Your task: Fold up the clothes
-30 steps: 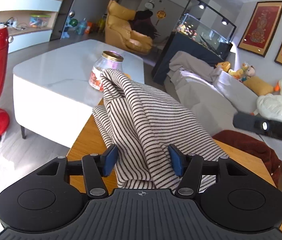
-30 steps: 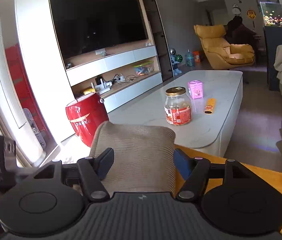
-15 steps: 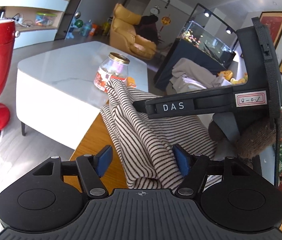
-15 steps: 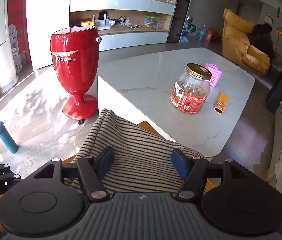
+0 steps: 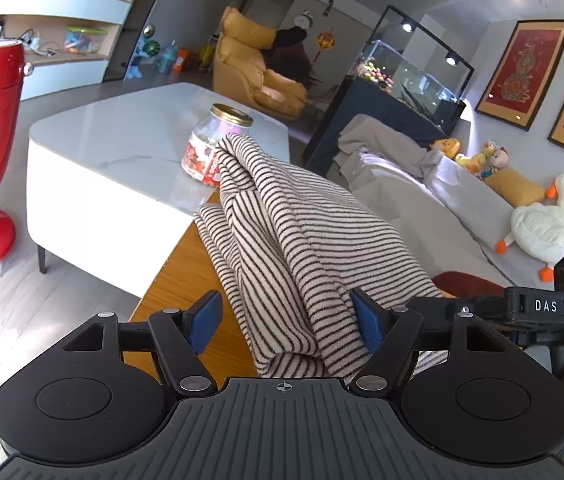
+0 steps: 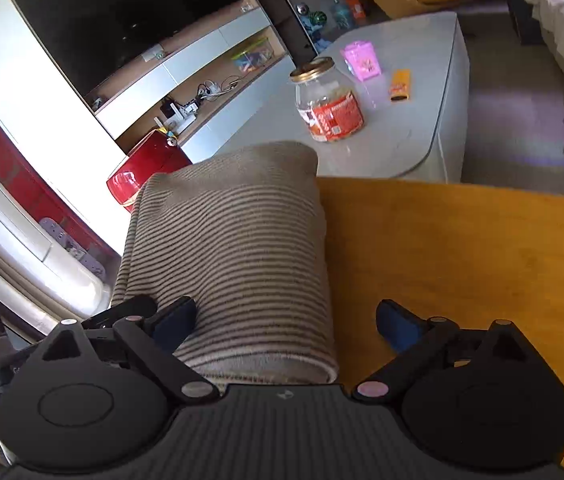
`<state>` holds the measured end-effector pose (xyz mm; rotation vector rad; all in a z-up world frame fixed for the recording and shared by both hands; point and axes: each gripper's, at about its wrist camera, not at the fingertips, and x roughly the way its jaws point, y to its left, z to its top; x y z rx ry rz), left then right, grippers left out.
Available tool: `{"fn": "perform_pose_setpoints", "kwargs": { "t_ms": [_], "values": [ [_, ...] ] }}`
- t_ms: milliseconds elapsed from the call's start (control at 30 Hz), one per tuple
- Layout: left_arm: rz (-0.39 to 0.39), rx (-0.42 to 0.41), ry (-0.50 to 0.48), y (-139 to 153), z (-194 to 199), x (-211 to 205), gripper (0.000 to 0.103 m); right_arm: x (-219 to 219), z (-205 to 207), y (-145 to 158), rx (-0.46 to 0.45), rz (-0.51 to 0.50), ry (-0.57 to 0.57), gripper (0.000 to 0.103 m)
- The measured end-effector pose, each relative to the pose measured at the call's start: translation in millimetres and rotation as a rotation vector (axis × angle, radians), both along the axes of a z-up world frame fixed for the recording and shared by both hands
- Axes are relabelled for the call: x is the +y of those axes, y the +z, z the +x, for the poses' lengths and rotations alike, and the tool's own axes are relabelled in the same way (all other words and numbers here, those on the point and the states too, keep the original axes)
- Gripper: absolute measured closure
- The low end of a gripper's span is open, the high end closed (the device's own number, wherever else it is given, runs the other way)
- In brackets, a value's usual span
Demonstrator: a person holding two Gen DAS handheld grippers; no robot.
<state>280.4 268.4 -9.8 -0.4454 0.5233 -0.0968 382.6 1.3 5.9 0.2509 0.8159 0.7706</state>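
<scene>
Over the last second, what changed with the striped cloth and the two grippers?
The right hand-held gripper swung across the left camera's view and back to its right edge, tilting down and up again. The striped cloth stayed draped between the open pads of the left hand-held gripper and also the right's; nothing was gripped or released. The jar and wooden table stayed put.
</scene>
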Motion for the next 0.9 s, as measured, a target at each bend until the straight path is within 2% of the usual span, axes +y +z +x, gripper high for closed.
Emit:
{"fn": "perform_pose_setpoints", "kwargs": {
  "t_ms": [33, 67, 133, 167, 233, 333, 400, 433, 500, 533, 567, 767, 900],
  "values": [
    [-0.003, 0.003, 0.003, 0.0, -0.1, 0.5, 0.028, -1.1, -3.3, -0.5, 0.006, 0.026, 0.003, 0.026],
    [-0.006, 0.005, 0.006, 0.0, -0.2, 0.9, 0.028, -2.2, -6.7, -1.0, 0.012, 0.052, 0.007, 0.034],
    [0.000, 0.003, 0.021, 0.9, -0.6, 2.5, 0.028, -4.6, -13.4, -0.7, 0.019, 0.106, 0.014, 0.038],
    [0.008, -0.001, 0.031, 1.1, -2.0, 3.0, 0.027, -6.3, -16.5, 5.8, -0.005, 0.137, 0.023, 0.039],
    [0.024, -0.006, 0.044, 0.2, -2.8, 3.5, 0.024, -7.8, -19.8, 14.1, -0.045, 0.137, 0.029, 0.040],
    [0.031, 0.000, 0.032, -1.2, -0.9, -2.0, 0.021, -16.8, -27.6, 3.9, -0.048, 0.100, -0.010, 0.044],
    [0.091, -0.005, 0.034, 1.9, -2.1, -11.9, 0.019, -22.8, -32.9, -2.8, -0.050, 0.075, -0.036, 0.041],
    [0.115, -0.010, 0.042, 3.3, -3.1, -15.5, 0.018, -25.8, -35.5, -6.2, -0.051, 0.062, -0.049, 0.035],
    [0.136, -0.021, 0.069, 4.9, -7.2, -19.9, 0.015, -31.8, -40.7, -13.0, -0.053, 0.037, -0.074, 0.018],
    [0.142, -0.032, 0.093, 6.2, -10.0, -21.0, 0.011, -34.8, -43.4, -16.4, -0.054, 0.024, -0.087, 0.006],
    [0.146, -0.046, 0.117, 7.6, -14.3, -21.5, 0.009, -37.8, -46.0, -19.8, -0.054, 0.012, -0.100, 0.000],
    [0.135, -0.037, 0.211, 10.4, -57.2, -44.8, 0.005, -60.8, -76.2, -29.7, -0.102, -0.070, -0.153, 0.000],
    [0.169, 0.041, 0.215, 9.6, -86.8, -80.3, 0.001, -74.9, -98.5, -28.3, -0.138, -0.148, -0.168, 0.000]
  ]
}}
